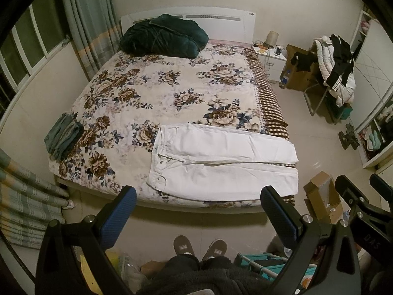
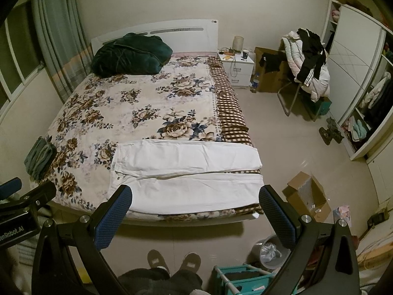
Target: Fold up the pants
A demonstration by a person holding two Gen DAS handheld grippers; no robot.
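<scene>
Pants (image 1: 221,162): white, smooth woven cloth, spread flat on the foot end of the bed; waistband toward 9 o'clock, both legs running side by side toward 3 o'clock, a thin dark seam of shadow between them; hems reach the bed's 3 o'clock edge; in the right wrist view (image 2: 186,172) they fill the 6 o'clock stretch of the mattress.

Left gripper (image 1: 199,211): black angular frame, blue dimpled pads; jaws spread wide with nothing between them; held above the floor at 6 o'clock, short of the bed edge, apart from the pants.

Right gripper (image 2: 195,211): same build, blue textured pads; jaws wide apart and empty; also at 6 o'clock, clear of the cloth.

Bed cover (image 1: 152,93): cream quilt printed with brown and blue roses; soft, slightly rumpled.

Checked sheet (image 1: 267,93): brown-and-cream plaid strip along the 3 o'clock side of the bed.

Dark green duvet (image 1: 162,36): plush, bundled heap at 12 o'clock against the white headboard (image 1: 221,17).

Folded grey-green garment (image 1: 62,137): small squared stack at 9 o'clock near the bed corner.

Nightstand (image 1: 270,61): white, boxy, at 1 o'clock beside the bed.

Chair (image 1: 336,73): heaped with a white puffy jacket and black clothes, at 2 o'clock.

Cardboard box (image 1: 324,196): open flaps, on the pale tiled floor at 4 o'clock.

Slippers (image 1: 199,245): grey, rounded toes, at 6 o'clock.
</scene>
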